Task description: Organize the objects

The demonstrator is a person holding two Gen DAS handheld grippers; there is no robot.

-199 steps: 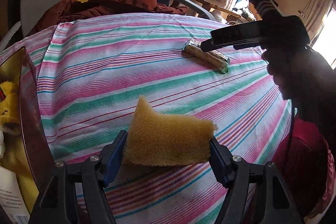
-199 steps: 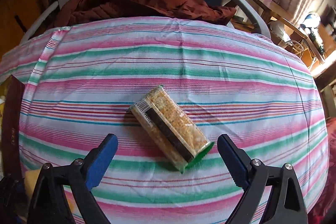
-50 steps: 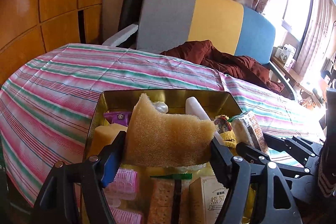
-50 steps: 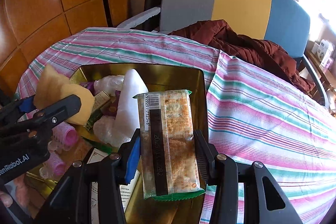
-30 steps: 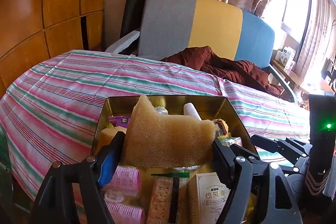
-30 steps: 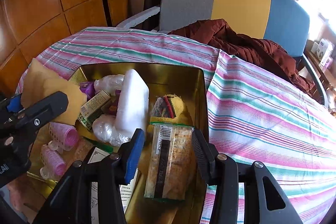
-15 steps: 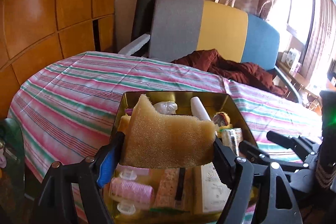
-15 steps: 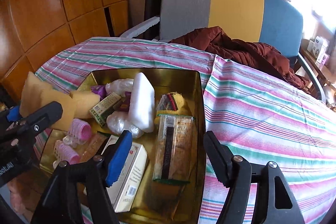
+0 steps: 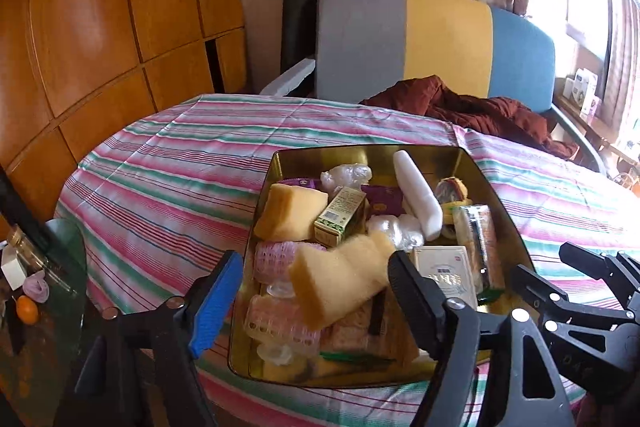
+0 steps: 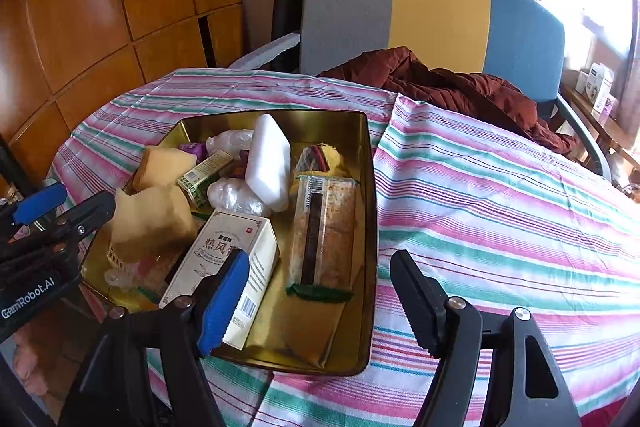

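A gold tin [image 9: 360,150] [image 10: 373,227] sits on the striped tablecloth, packed with small items. My left gripper [image 9: 316,295] [image 10: 84,197] is open over the tin's near left corner. A yellow sponge [image 9: 340,279] [image 10: 150,215] lies tilted on pink rollers [image 9: 280,319], free of the blue pad and leaning by the black finger. My right gripper [image 10: 320,301] [image 9: 540,261] is open above the tin's near right edge, holding nothing. The cracker pack [image 10: 324,231] [image 9: 478,239] lies along the tin's right side.
Also in the tin are a white foam block [image 10: 269,159], a cream box [image 10: 232,259], a green box [image 9: 340,215] and a second sponge [image 9: 288,211]. A maroon jacket [image 10: 448,87] lies on the chair [image 9: 440,39] behind. A glass side table [image 9: 36,291] stands at left.
My left gripper has opened and let go of the sponge, which has tipped down onto the rollers. Both grippers have drawn back from the tin. The cracker pack, set down earlier, stays put.
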